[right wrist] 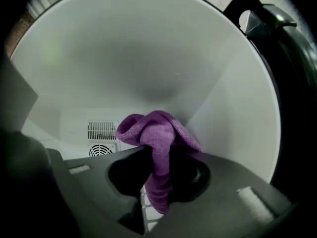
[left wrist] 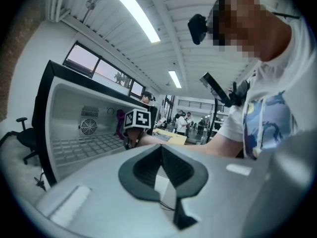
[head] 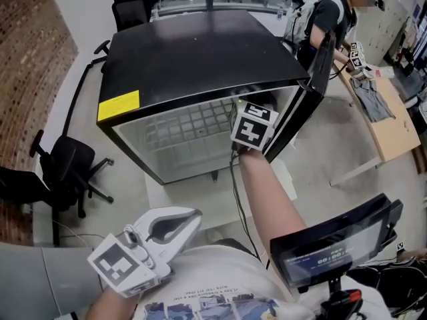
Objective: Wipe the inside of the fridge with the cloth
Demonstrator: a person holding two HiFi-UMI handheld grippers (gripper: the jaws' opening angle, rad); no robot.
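Fingers of our right gripper (right wrist: pixel 159 182) are clamped on the purple cloth (right wrist: pixel 154 133), which we hold inside the fridge (head: pixel 193 52), its loose wad bunched above the jaws and only a narrow strand pinched between them. We cannot tell whether the wad touches any wall. We judge the main risk to lie in that thin pinch: dragging the wad hard along a wall could tug it out, and then the bare jaws would scrape the wall instead of wiping it. At 3 o'clock of the cloth the white side wall (right wrist: pixel 233 128) is near; at 9 o'clock, at the back, sits a fan grille (right wrist: pixel 101 150) whose slots could snag fibres if we sweep across it. Further out, our forearm (head: pixel 267 199) passes just beside the open door (head: pixel 313 92) at 3 o'clock, so a wide stroke might knock it. A black cable (head: pixel 233 179) hangs at the fridge's front edge and could hook there. Our left gripper (head: pixel 192 217), at 7 o'clock in the head view, has its jaws together on nothing and is well apart from the fridge, so nothing steadies the fridge against a firm push.
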